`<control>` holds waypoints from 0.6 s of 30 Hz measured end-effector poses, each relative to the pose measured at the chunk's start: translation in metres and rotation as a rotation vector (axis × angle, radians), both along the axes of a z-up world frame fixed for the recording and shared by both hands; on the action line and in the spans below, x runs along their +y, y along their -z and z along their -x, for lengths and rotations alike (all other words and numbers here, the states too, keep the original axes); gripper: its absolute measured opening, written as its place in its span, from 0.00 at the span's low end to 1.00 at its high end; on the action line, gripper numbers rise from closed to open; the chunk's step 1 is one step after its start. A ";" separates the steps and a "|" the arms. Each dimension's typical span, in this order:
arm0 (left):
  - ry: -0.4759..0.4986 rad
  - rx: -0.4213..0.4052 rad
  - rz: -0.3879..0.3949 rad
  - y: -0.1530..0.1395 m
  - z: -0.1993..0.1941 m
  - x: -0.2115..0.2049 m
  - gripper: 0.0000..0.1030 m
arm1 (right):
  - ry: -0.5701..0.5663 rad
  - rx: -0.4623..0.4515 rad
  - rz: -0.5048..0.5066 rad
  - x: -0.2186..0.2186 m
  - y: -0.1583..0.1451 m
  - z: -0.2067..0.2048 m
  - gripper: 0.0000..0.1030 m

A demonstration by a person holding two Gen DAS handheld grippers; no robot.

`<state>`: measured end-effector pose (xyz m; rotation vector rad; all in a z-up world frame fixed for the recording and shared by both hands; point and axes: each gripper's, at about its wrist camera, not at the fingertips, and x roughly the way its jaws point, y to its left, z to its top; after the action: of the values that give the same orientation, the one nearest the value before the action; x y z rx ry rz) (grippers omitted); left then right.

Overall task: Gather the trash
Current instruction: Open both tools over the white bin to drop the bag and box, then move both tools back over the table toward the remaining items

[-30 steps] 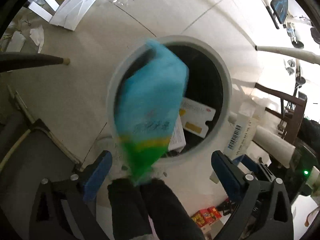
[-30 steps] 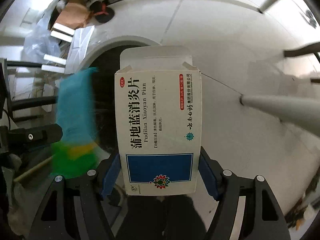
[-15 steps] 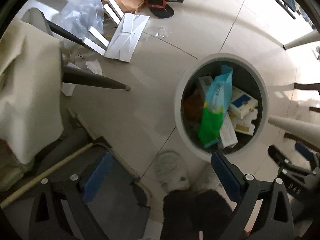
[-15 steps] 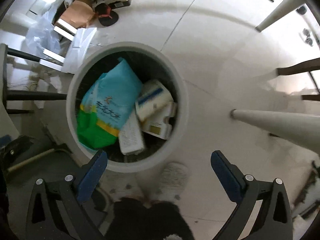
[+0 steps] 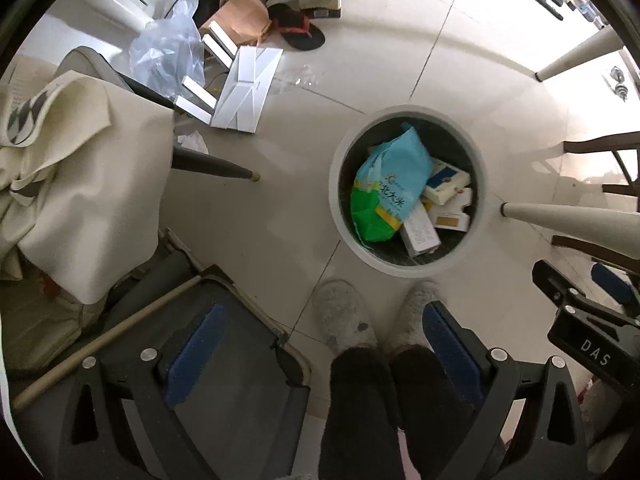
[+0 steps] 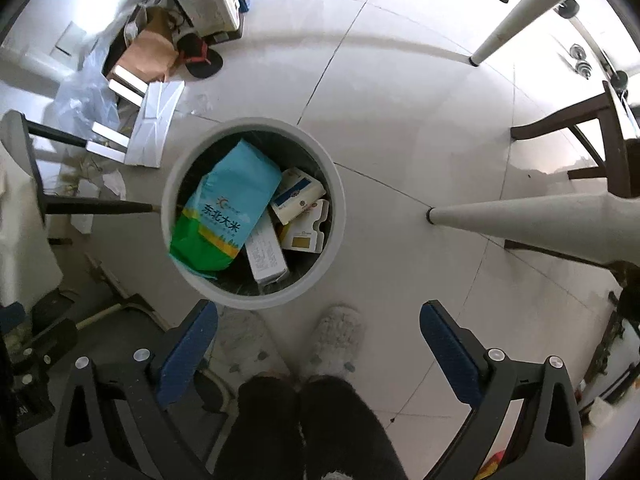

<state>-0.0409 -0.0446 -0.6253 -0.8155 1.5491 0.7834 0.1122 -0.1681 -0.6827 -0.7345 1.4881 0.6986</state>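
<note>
A round white trash bin (image 5: 480, 184) (image 6: 338, 216) stands on the tiled floor below both grippers. Inside lie a blue and green rice bag (image 5: 390, 188) (image 6: 226, 208) and several white medicine boxes (image 5: 444, 182) (image 6: 298, 196). My left gripper (image 5: 324, 344) is open and empty, high above the floor, left of and nearer than the bin. My right gripper (image 6: 320, 338) is open and empty, high above the bin's near rim. The right gripper's body also shows at the right edge of the left wrist view (image 5: 588, 320).
The person's slippered feet (image 5: 344, 320) (image 6: 336, 336) stand just before the bin. White table legs (image 5: 568, 216) (image 6: 520, 220) and dark chairs (image 6: 600, 144) are on the right. A draped chair (image 5: 80, 168), cardboard (image 5: 244, 88), plastic wrap (image 5: 168, 52) and a sandal (image 5: 296, 28) lie left and behind.
The rice bag left my left gripper and the medicine box left my right gripper; both now lie in the bin. Both grippers opened and rose well above the bin.
</note>
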 end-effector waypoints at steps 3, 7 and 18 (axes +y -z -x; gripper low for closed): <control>0.001 -0.013 -0.002 -0.023 0.002 -0.004 0.98 | 0.009 0.015 -0.020 -0.007 -0.026 0.001 0.99; 0.012 -0.021 -0.015 -0.063 0.007 -0.009 0.98 | 0.025 0.028 -0.033 -0.017 -0.066 0.005 0.99; 0.057 -0.067 -0.066 -0.190 0.024 -0.020 0.98 | 0.018 0.010 -0.102 -0.025 -0.210 0.025 0.99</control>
<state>-0.0648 -0.0644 -0.4357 -0.7395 1.4736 0.7546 0.0872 -0.1935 -0.4723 -0.6399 1.4557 0.7598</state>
